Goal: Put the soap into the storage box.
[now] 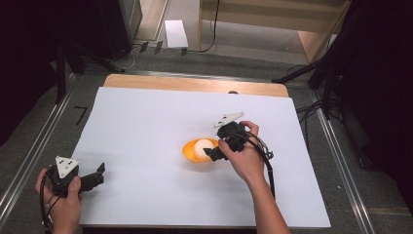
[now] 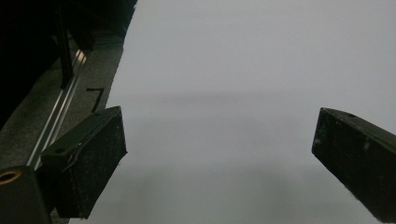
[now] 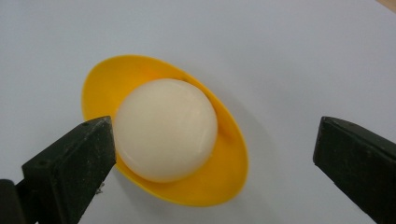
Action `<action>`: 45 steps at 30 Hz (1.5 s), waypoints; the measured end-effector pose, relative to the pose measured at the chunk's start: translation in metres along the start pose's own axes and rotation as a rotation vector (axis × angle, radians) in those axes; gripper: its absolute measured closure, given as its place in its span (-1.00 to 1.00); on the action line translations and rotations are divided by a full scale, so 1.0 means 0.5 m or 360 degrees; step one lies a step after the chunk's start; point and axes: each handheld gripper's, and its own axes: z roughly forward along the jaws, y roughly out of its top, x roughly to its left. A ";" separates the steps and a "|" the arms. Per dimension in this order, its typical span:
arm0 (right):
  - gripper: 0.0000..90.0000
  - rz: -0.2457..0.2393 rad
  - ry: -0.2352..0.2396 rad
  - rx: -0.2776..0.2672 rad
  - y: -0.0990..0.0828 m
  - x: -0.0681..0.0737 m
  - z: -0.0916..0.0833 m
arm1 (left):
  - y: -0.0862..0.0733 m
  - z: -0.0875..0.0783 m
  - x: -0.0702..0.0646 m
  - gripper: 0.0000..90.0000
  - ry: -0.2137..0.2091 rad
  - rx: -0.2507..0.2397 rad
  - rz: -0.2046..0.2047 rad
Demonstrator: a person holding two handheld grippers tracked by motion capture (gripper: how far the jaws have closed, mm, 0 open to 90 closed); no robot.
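Observation:
A yellow-orange bowl (image 1: 191, 152) (image 3: 229, 172) lies on the white sheet near the table's middle, with a white egg-like ball (image 1: 202, 146) (image 3: 166, 128) resting in it. My right gripper (image 1: 217, 152) (image 3: 212, 154) hovers just right of the bowl, open, its jaws wide apart; one jaw stands close beside the ball, the other is over bare sheet. My left gripper (image 1: 97, 176) (image 2: 219, 154) rests at the front left of the sheet, open, with nothing between its jaws.
A white sheet (image 1: 146, 126) covers the wooden table (image 1: 195, 84). Metal rails (image 1: 29, 156) run along both sides. Black stands and cables (image 1: 316, 73) sit beyond the right edge, and a white box (image 1: 175, 33) lies on the floor behind.

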 end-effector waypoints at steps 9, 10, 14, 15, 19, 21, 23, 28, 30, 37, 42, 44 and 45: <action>-1.00 0.0084 -0.0052 -0.0066 -0.038 -0.031 -0.030 | 0.000 0.000 0.000 -0.93 -0.0001 0.0001 0.0004; -1.00 0.0101 -0.0058 -0.0066 -0.042 -0.033 -0.033 | 0.000 0.000 0.000 -0.93 -0.0001 0.0002 0.0004; -1.00 0.0124 -0.0086 -0.0071 -0.061 -0.044 -0.040 | 0.000 0.000 0.000 -0.93 -0.0001 0.0000 0.0002; -1.00 0.0129 -0.0091 -0.0069 -0.065 -0.047 -0.041 | 0.000 0.000 0.000 -0.93 -0.0001 0.0001 0.0003; -1.00 0.0177 -0.0126 -0.0087 -0.089 -0.058 -0.052 | 0.000 0.000 0.000 -0.93 -0.0001 0.0000 0.0003; -1.00 0.0197 -0.0129 -0.0099 -0.100 -0.064 -0.057 | 0.000 0.000 0.000 -0.93 -0.0001 0.0000 0.0002; -1.00 0.0220 -0.0135 -0.0103 -0.114 -0.070 -0.063 | 0.000 0.000 0.000 -0.93 0.0000 0.0002 0.0007; -1.00 0.0252 -0.0149 -0.0123 -0.142 -0.081 -0.072 | 0.000 0.000 -0.001 -0.93 0.0001 0.0003 0.0008; -1.00 0.0265 -0.0161 -0.0121 -0.152 -0.084 -0.076 | 0.000 0.000 -0.001 -0.93 0.0001 0.0000 0.0011; -1.00 0.0328 -0.0199 -0.0191 -0.203 -0.097 -0.092 | 0.000 0.000 -0.001 -0.93 0.0003 -0.0002 0.0008; -1.00 0.0389 -0.0230 -0.0245 -0.251 -0.106 -0.104 | 0.000 -0.001 -0.001 -0.93 0.0005 -0.0001 0.0010; -1.00 0.0403 -0.0247 -0.0269 -0.273 -0.109 -0.109 | 0.000 -0.001 -0.001 -0.93 0.0006 -0.0001 0.0010; -1.00 0.0422 -0.0253 -0.0281 -0.284 -0.110 -0.112 | 0.000 -0.001 -0.001 -0.93 0.0005 -0.0001 0.0013</action>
